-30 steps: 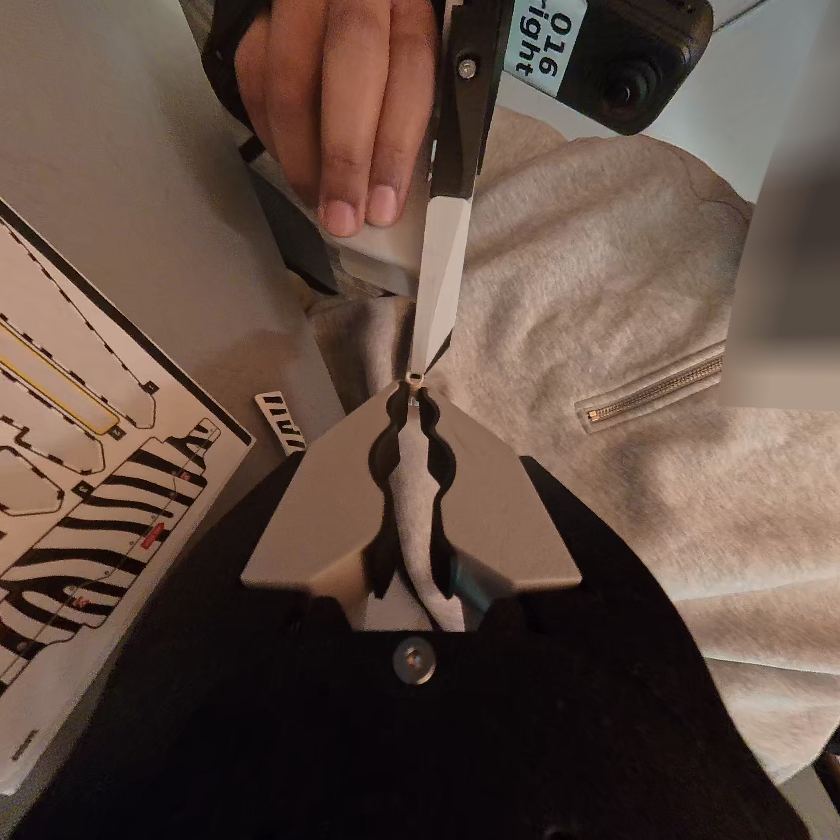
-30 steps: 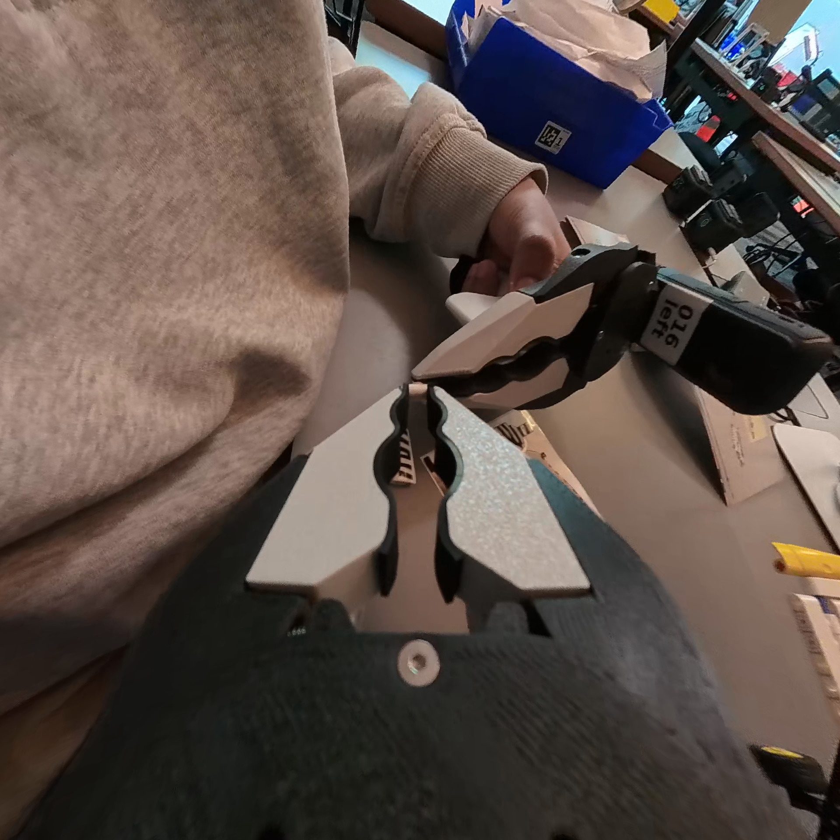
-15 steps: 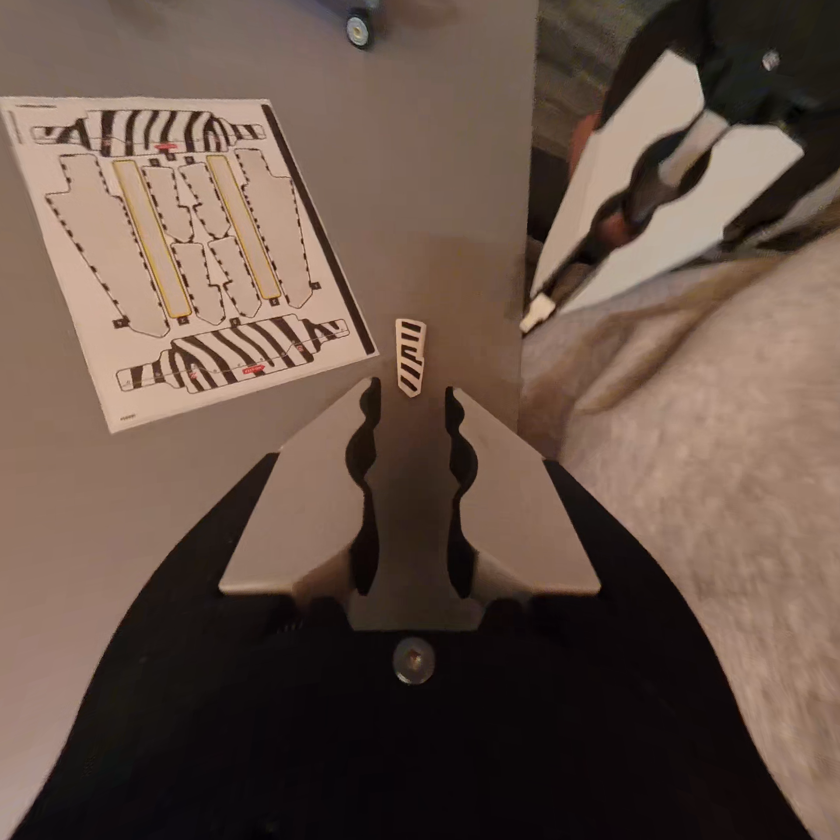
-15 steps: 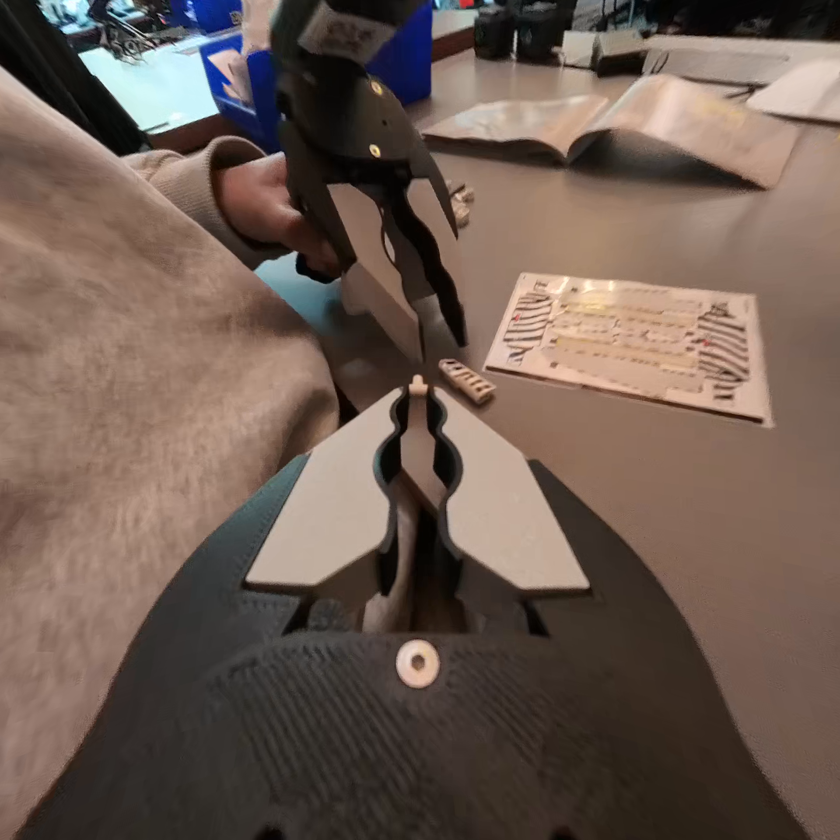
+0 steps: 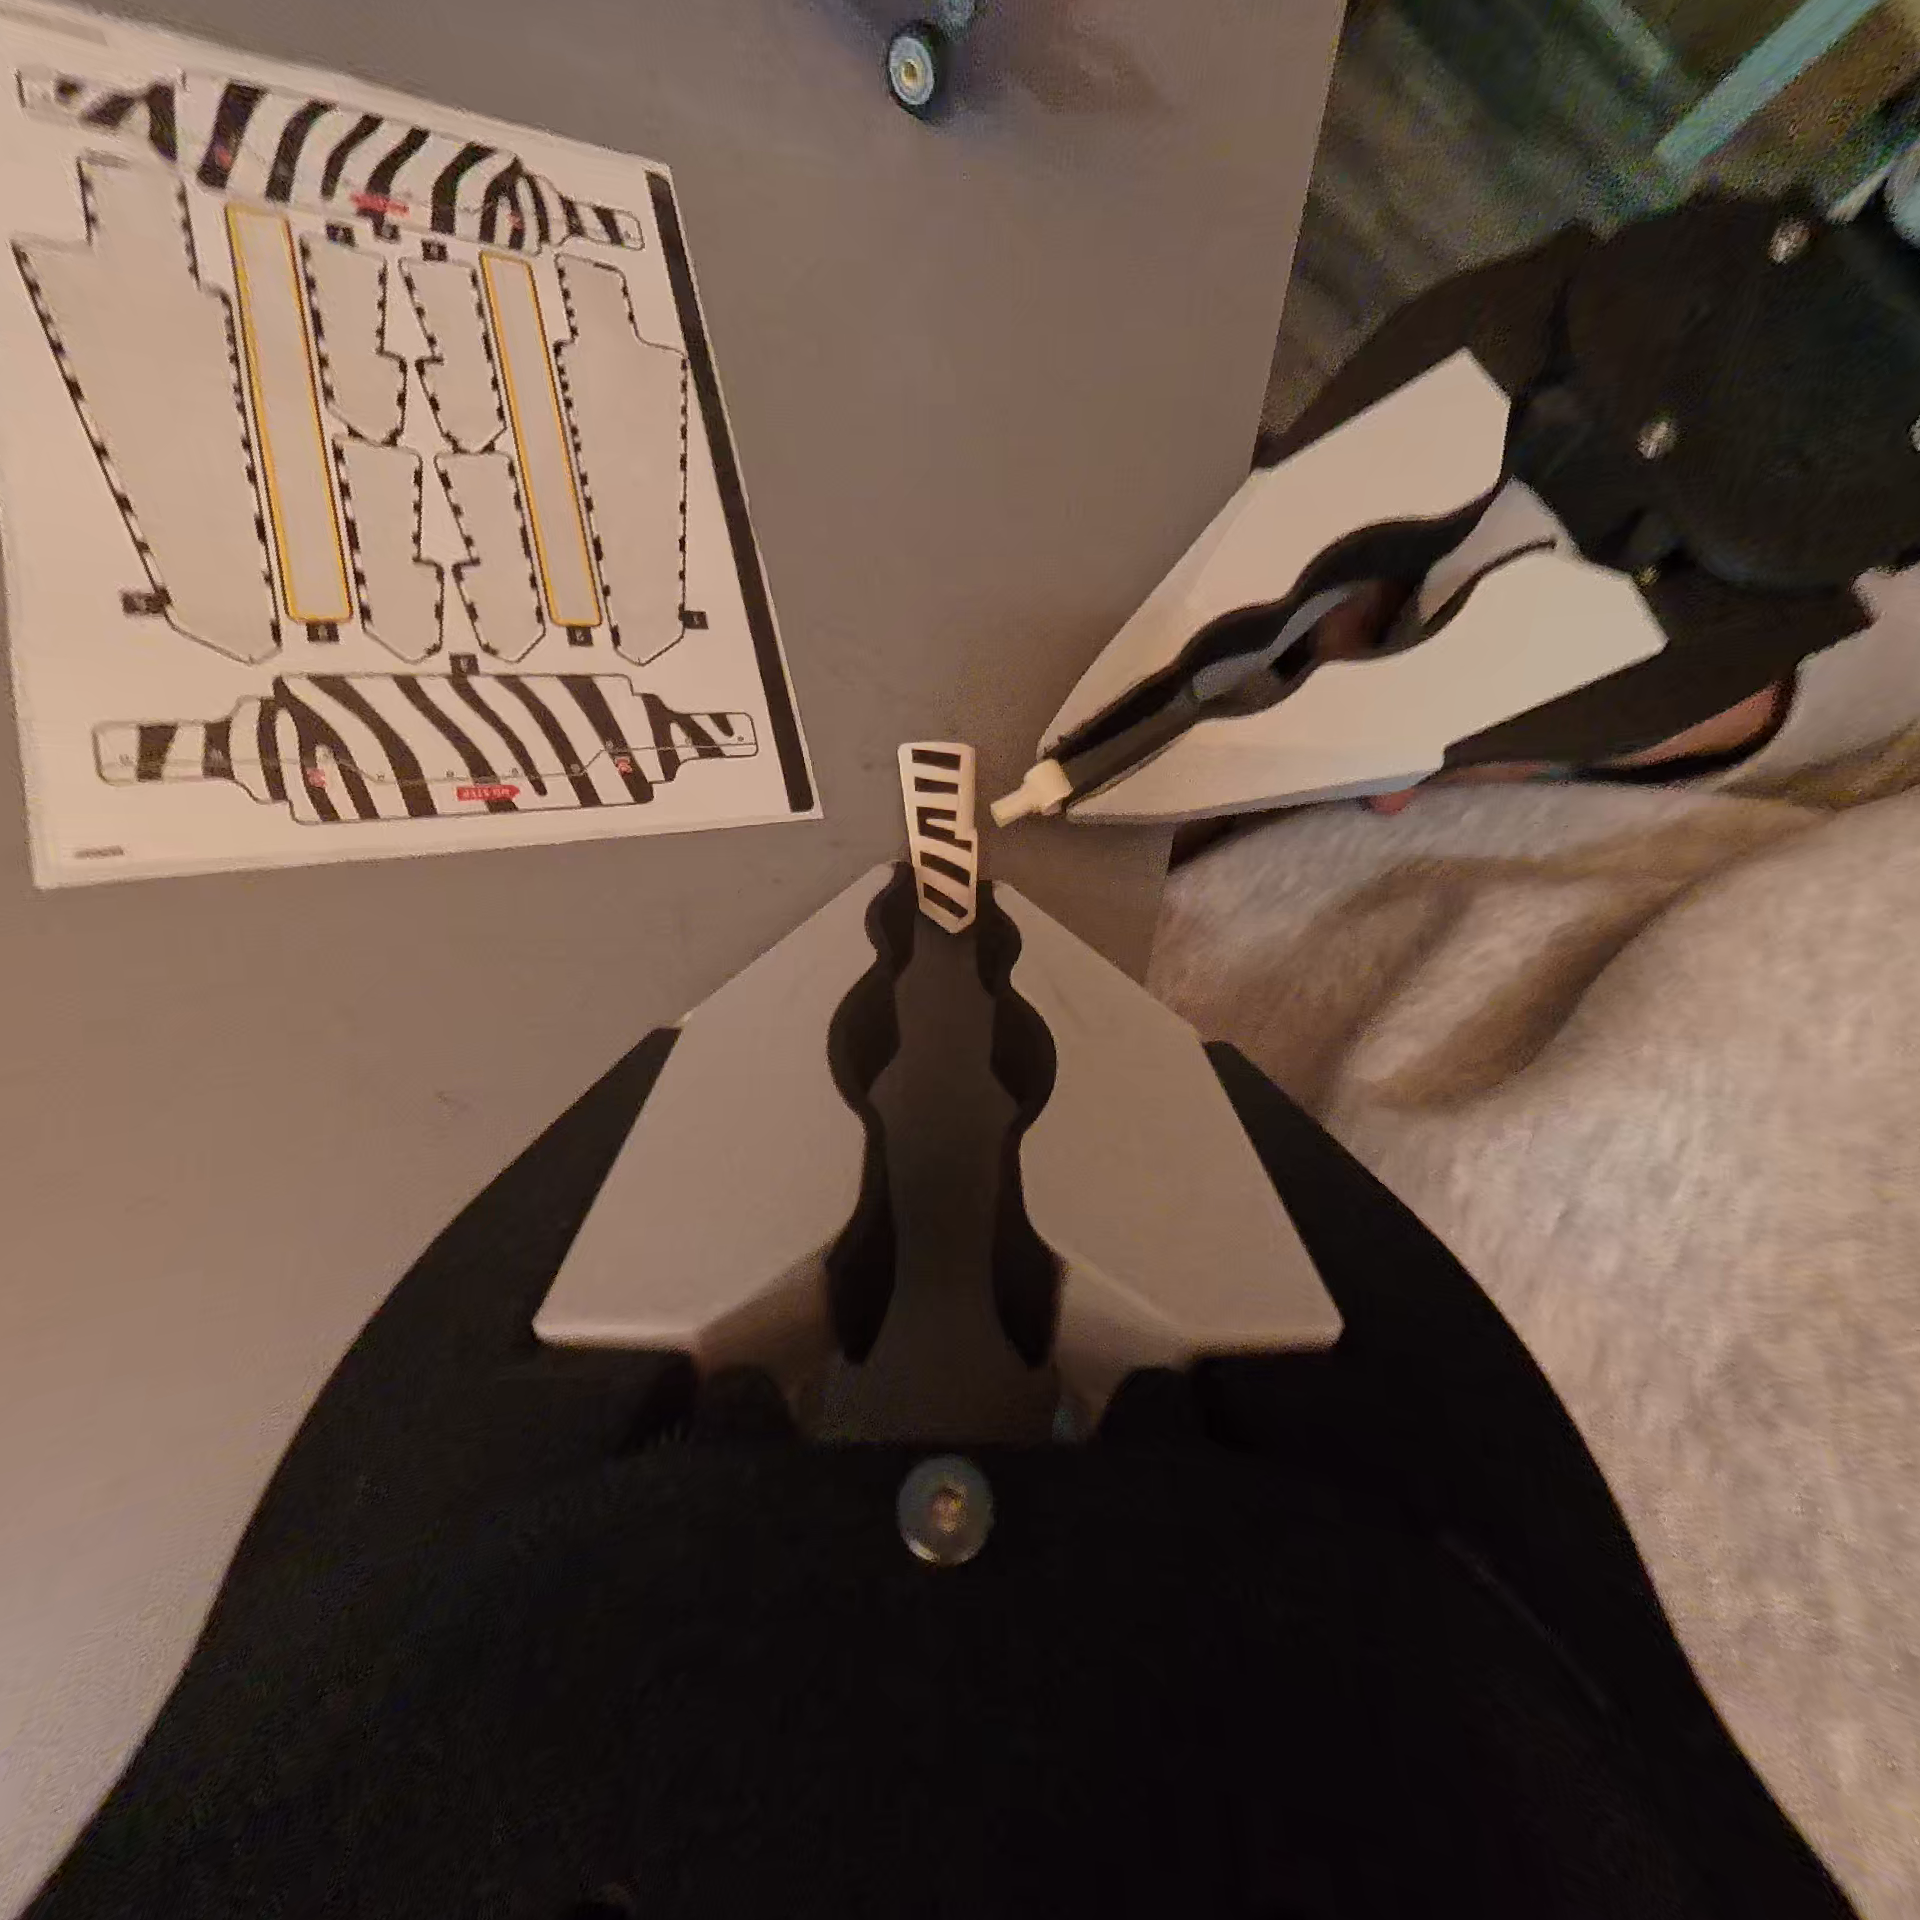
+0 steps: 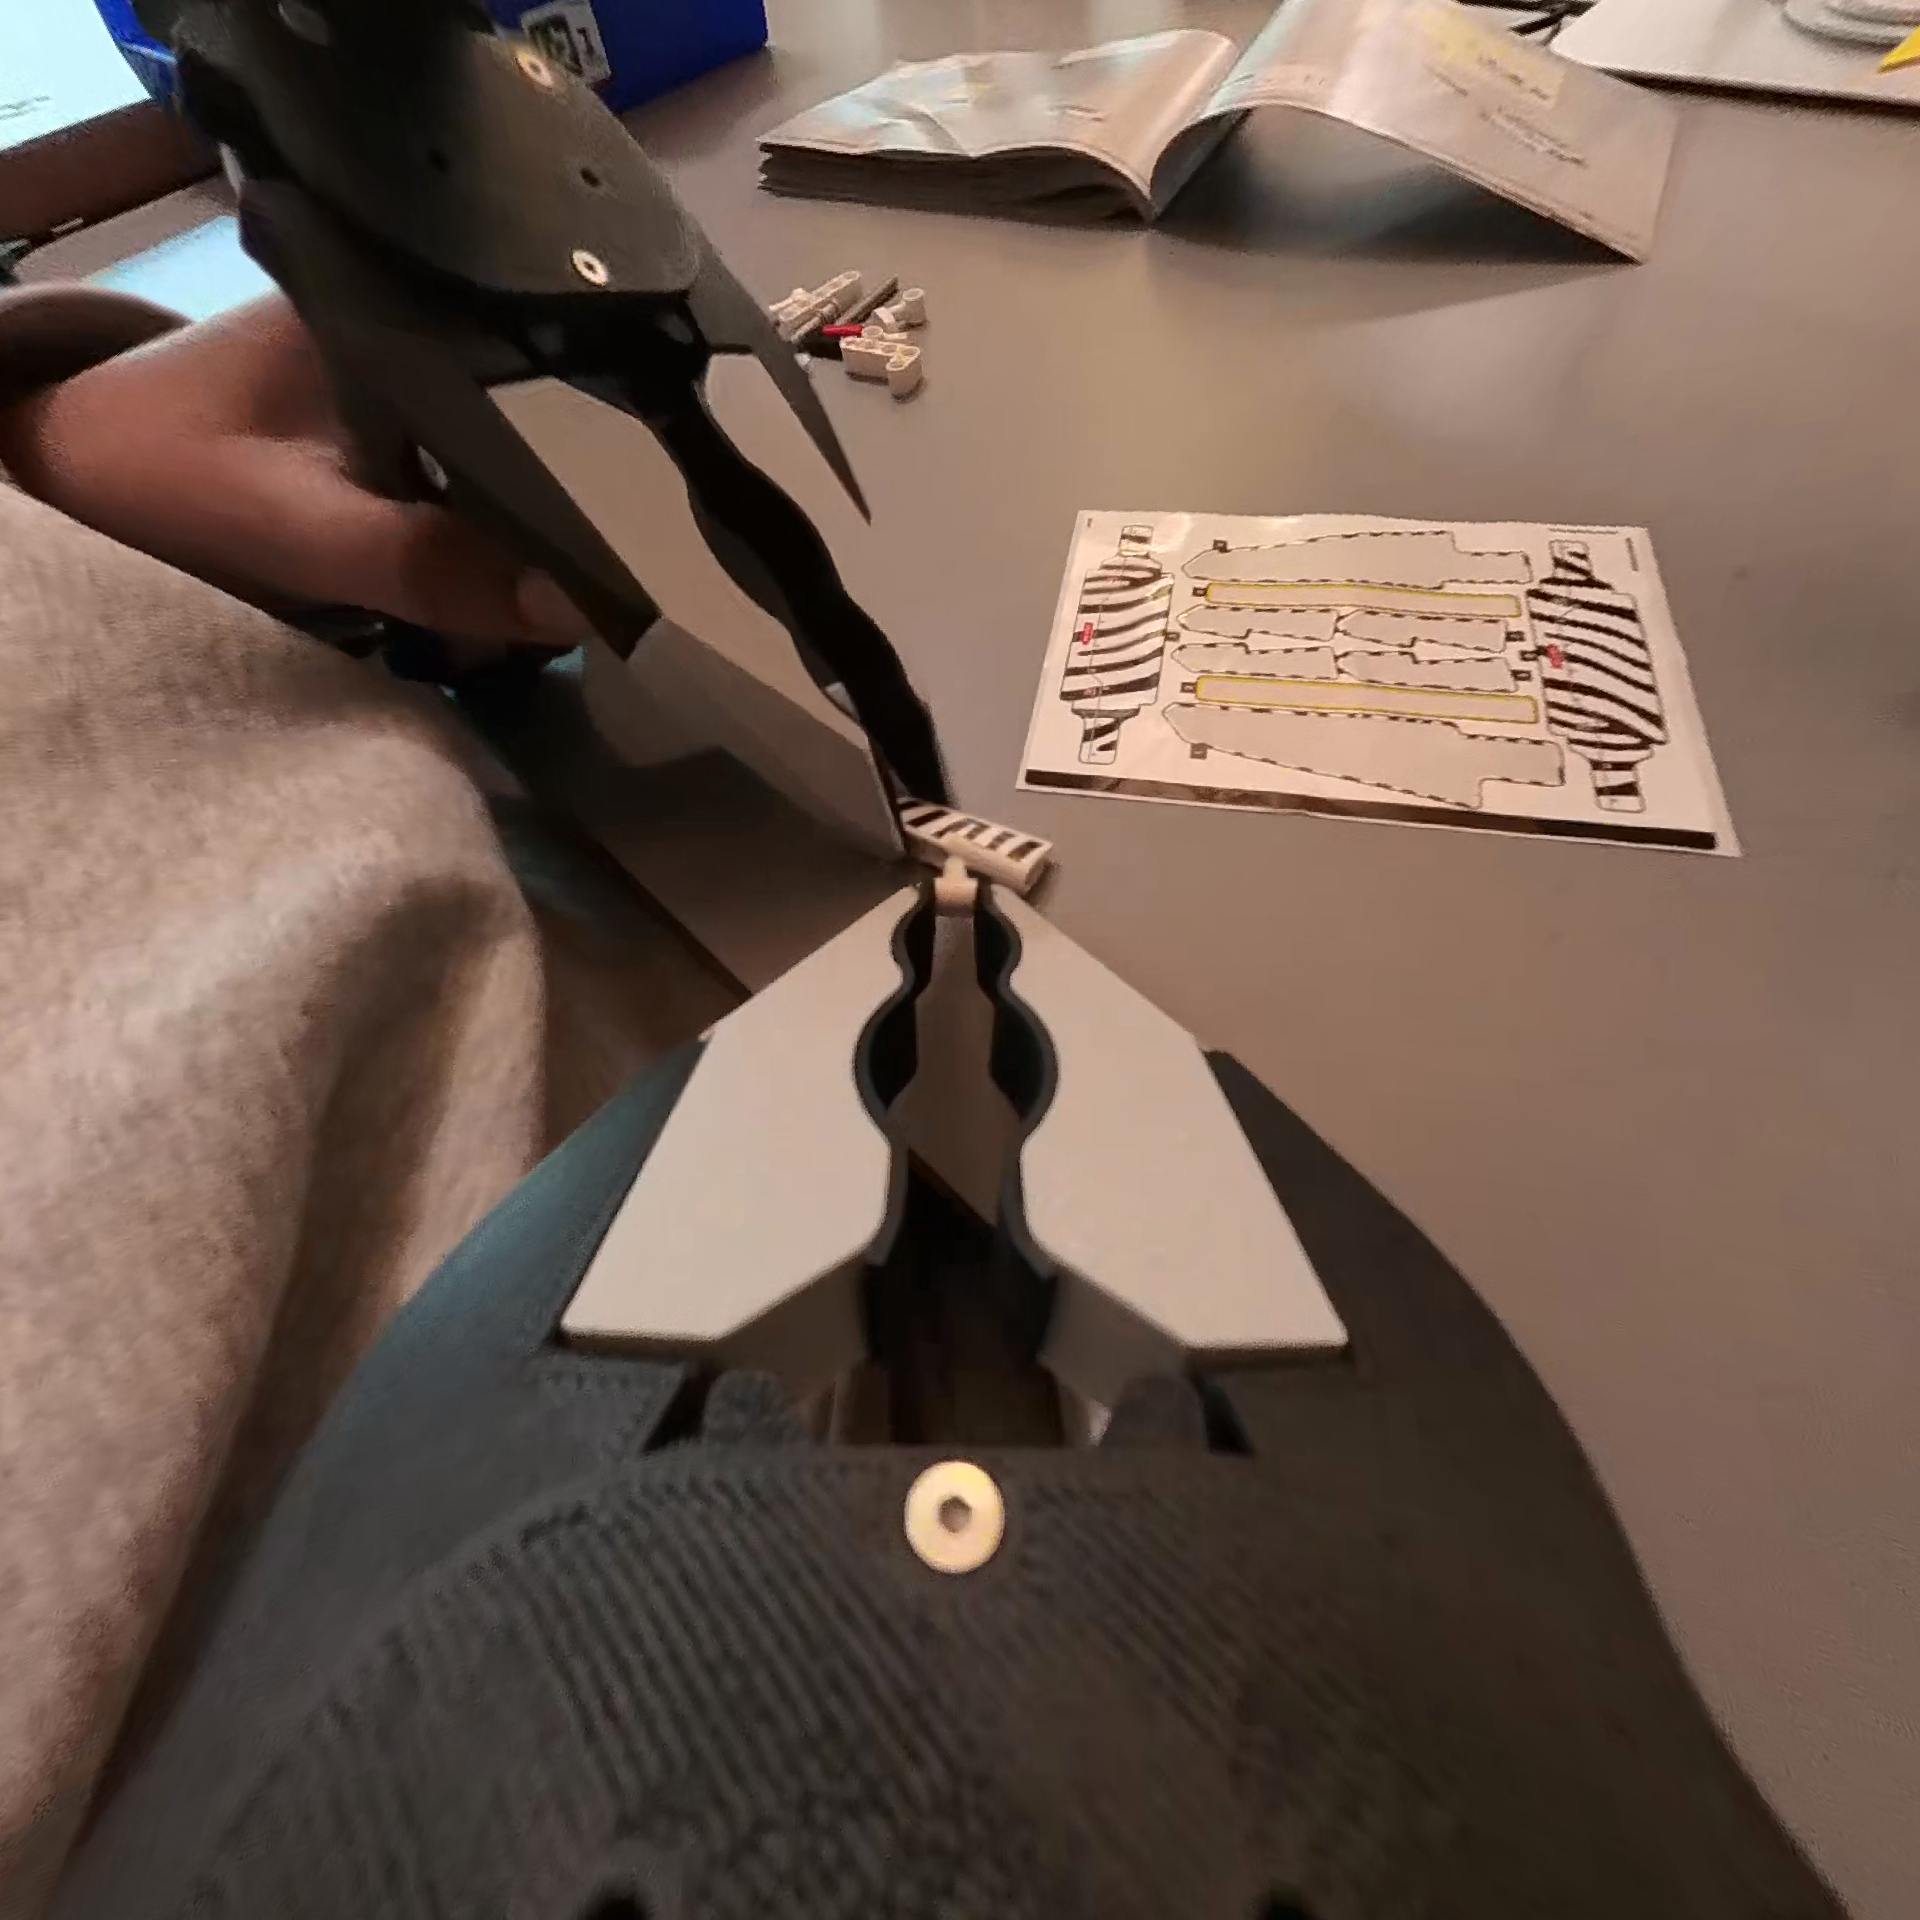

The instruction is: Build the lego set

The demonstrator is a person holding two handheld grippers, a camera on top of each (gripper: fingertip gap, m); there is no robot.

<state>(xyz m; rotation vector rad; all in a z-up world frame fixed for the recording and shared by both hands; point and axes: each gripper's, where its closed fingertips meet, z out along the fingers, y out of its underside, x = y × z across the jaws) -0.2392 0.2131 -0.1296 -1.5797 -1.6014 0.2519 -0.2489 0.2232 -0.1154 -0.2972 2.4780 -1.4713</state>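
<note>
A small white piece with black zebra stripes [image 5: 943, 831] lies on the grey table [image 5: 987, 364] near its edge. My left gripper [image 5: 943, 894] is open with its jaws narrow, and its tips straddle the near end of the striped piece. The left gripper also shows in the right wrist view [image 6: 906, 821], coming down on the striped piece [image 6: 977, 836]. My right gripper [image 6: 951, 904] is shut on a small white peg [image 6: 954, 883] on a dark shaft. The peg's tip [image 5: 1023, 805] sits just right of the striped piece.
A zebra-patterned sticker sheet [image 5: 395, 468] [image 6: 1371, 675] lies flat on the table. An open instruction booklet [image 6: 1195, 125] and several loose Lego parts [image 6: 862, 332] lie farther back. A person's grey sweatshirt [image 5: 1558, 1195] fills the space beyond the table edge [image 5: 1226, 623]. Both grippers' tips are close together, under 4 cm apart.
My left gripper let go of the peg, swung over the table, came down on the striped piece and narrowed its jaws. My right gripper kept the peg and brought it beside that piece.
</note>
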